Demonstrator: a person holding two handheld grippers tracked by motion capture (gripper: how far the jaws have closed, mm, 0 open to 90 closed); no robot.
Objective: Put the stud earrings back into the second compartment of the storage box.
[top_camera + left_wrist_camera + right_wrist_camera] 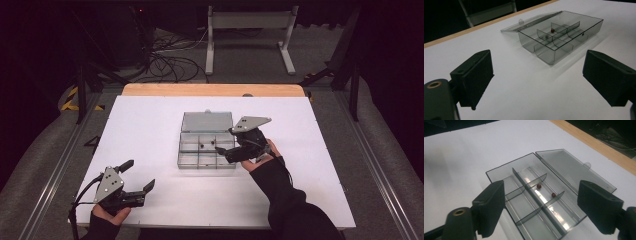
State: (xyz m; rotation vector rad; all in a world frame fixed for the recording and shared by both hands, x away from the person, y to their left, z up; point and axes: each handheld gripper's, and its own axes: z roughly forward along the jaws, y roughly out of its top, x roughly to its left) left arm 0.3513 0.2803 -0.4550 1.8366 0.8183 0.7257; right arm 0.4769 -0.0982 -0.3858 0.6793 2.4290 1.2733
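Note:
A clear smoke-grey compartment box [186, 150] lies at the table's middle, its lid [207, 121] folded flat on the far side. Two small dark red beads [538, 186] [553, 194] rest in the middle compartment of the row nearest the lid [571, 170]. My right gripper [225, 140] hovers over the box's right side, jaws open, with nothing between them; its own view looks down onto the box [499, 177] past the gripper [541, 210]. My left gripper [140, 175] stays near the front left corner, open and empty, facing the box [544, 53] between its jaws [537, 80].
The white tabletop [150, 125] has a wooden strip [212, 90] along its far edge. Beyond it stand a white metal frame [247, 35] and loose cables [170, 65] on the floor. Metal rails [55, 165] run along both sides.

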